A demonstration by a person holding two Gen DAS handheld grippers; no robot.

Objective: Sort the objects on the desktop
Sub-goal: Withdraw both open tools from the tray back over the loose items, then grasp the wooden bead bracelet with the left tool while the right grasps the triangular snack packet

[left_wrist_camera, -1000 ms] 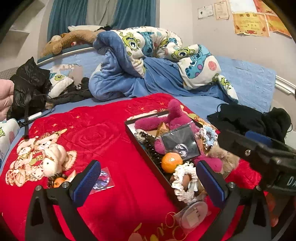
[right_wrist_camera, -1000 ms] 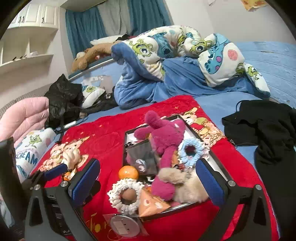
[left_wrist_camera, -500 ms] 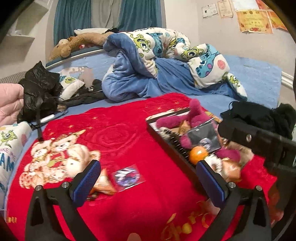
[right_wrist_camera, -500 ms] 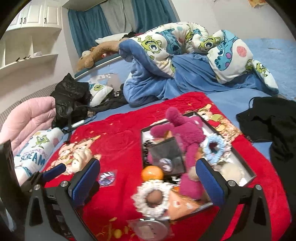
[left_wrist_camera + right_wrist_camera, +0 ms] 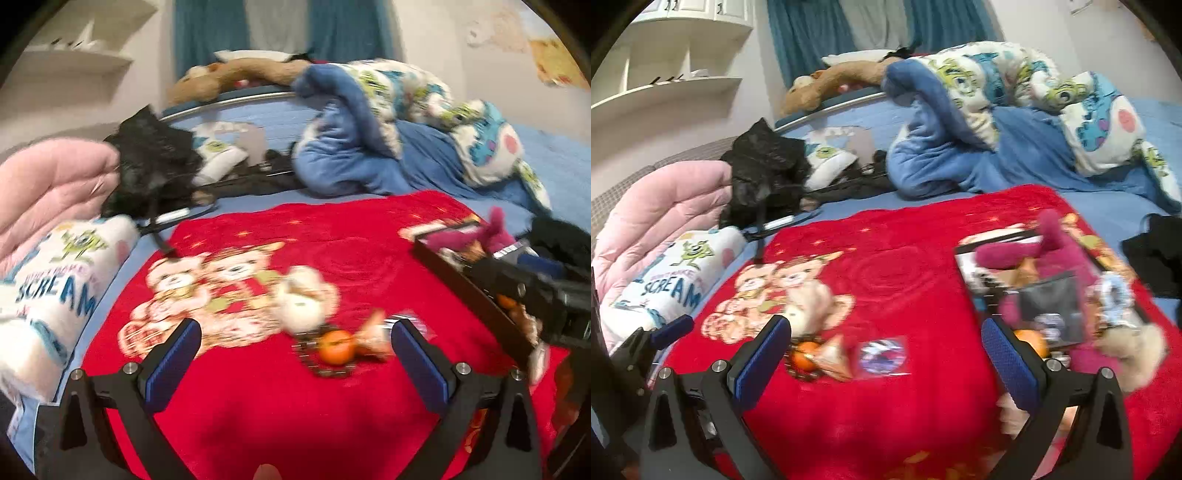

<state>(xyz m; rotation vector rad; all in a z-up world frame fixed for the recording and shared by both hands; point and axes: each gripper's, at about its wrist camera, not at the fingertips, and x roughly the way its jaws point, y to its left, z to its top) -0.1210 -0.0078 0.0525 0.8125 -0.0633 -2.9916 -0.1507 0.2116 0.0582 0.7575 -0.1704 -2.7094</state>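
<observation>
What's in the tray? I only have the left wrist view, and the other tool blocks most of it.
Observer: The tray holds a magenta plush, with a dark pouch lying on it and a blue scrunchie beside them.
Operator: What lies just right of the loose orange? It's a blur here.
Observer: A clear packet with a round disc inside lies flat on the red blanket.
Operator: Is the right tool carrying anything?
Observer: No. The right tool is open and empty, above the blanket between the packet and the tray.
</observation>
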